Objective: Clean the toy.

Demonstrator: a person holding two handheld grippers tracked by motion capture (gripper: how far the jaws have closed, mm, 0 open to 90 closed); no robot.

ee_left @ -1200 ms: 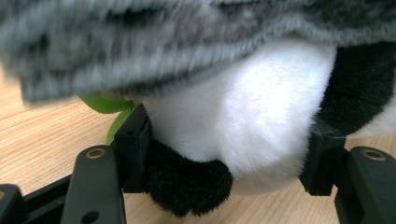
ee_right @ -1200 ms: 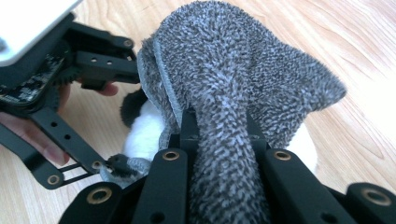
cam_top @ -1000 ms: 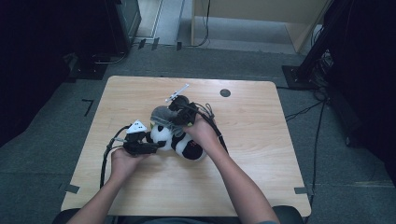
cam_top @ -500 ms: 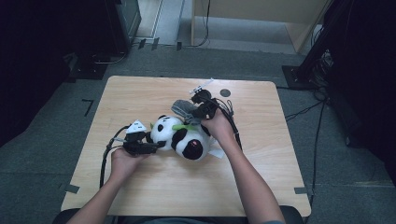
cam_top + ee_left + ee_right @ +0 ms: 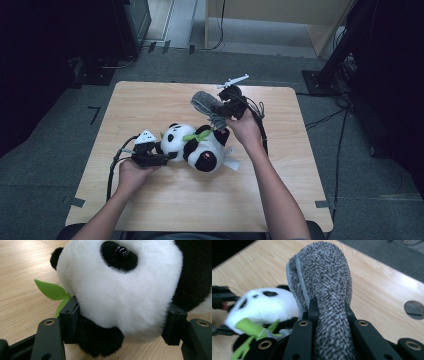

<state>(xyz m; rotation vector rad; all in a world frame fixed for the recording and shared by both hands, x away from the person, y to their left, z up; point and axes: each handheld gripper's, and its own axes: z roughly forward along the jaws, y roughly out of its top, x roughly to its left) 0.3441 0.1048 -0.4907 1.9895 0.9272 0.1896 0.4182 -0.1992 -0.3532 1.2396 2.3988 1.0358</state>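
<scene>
The fluffy black-and-white plush panda (image 5: 197, 145), lying on the pale wooden surface (image 5: 150, 100), was gripped at its soft head by the left gripper (image 5: 161, 159), whose fingers had just been easing wider, while the shaggy grey towelling cloth (image 5: 209, 106), clenched in the right gripper (image 5: 224, 103), had been lifted off it and carried farther away, uncovering the toy.
</scene>
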